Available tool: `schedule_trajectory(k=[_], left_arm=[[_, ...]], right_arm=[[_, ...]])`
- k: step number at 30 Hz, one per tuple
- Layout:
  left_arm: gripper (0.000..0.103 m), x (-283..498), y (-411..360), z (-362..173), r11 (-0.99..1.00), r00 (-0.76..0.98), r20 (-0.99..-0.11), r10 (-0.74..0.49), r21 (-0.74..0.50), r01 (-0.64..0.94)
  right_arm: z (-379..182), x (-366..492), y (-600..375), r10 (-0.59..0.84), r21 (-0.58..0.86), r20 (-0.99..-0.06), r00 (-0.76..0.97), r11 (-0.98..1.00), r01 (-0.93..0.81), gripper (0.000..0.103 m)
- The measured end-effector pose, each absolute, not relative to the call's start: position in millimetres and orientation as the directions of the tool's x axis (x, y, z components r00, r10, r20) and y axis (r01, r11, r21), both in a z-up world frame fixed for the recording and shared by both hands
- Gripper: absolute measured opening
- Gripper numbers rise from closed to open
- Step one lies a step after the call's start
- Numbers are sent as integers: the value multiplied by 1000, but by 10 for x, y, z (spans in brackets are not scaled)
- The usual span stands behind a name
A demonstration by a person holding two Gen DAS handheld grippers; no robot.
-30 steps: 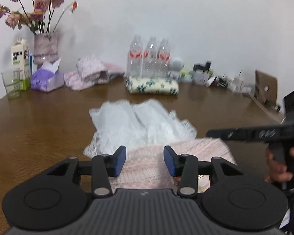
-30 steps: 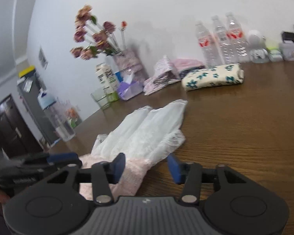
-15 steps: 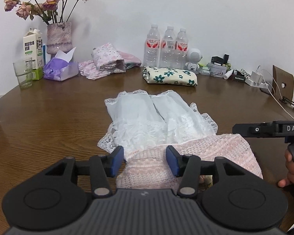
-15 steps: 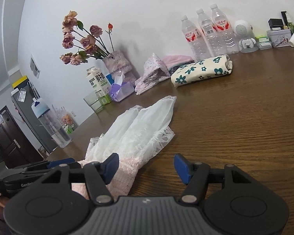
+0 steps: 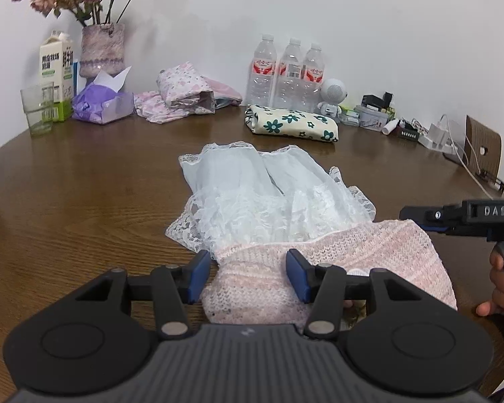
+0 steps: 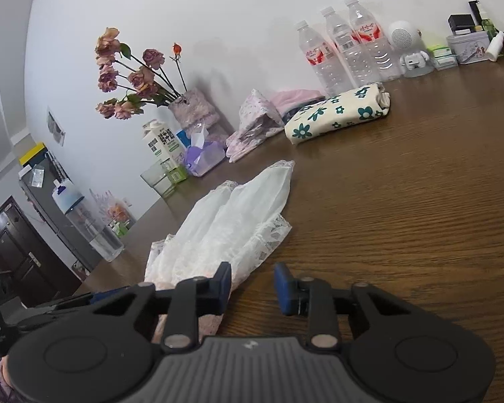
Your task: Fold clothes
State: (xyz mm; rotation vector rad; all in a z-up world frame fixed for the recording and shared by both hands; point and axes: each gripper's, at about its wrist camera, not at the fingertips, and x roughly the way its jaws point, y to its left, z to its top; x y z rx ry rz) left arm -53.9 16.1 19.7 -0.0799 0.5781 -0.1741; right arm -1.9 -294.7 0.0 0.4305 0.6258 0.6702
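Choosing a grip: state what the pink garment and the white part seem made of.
Pink garment: apparently an open knit or crochet, matte, with a visible mesh of tiny holes. White part: looks like sheer gauzy fabric, semi-transparent, with patterned lace edging. Fibre cannot be told.

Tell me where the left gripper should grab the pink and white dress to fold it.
Take the pink knit end, at its near left corner beside the left gripper, coming in low from the near side. That edge lies flat and thick; the white lace is flimsy.

Glossy brown wood-grain desk (image 5: pixel 84 194); sheer white lace-edged cloth garment (image 5: pixel 252 194) with a pink open-knit part (image 5: pixel 369 252); clear plastic bottles (image 5: pixel 289 70) in the upper middle.
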Motion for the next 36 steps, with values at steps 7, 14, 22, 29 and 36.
schedule_trajectory(k=[7,14,22,29,36], left_arm=[[52,-656,316,361,973,846,-482,-226,-154,172],[59,-724,396,431,968,849,-465,-250,-145,206],[64,-730,410,377,959,838,-467,-282,-161,233],[18,-671,230,460,939,819,-459,-344,-159,306],[18,-534,25,318,942,801,-501,-327,-102,321]], right_arm=[[-1,-36,-2960,679,558,-381,628,710,-429,26],[23,-60,-2922,666,533,-381,641,725,-437,27],[69,-105,-2902,653,500,-373,659,740,-450,31],[499,-580,-2577,660,283,-336,672,751,-597,22],[383,-572,-2048,599,154,-499,626,772,-616,17]])
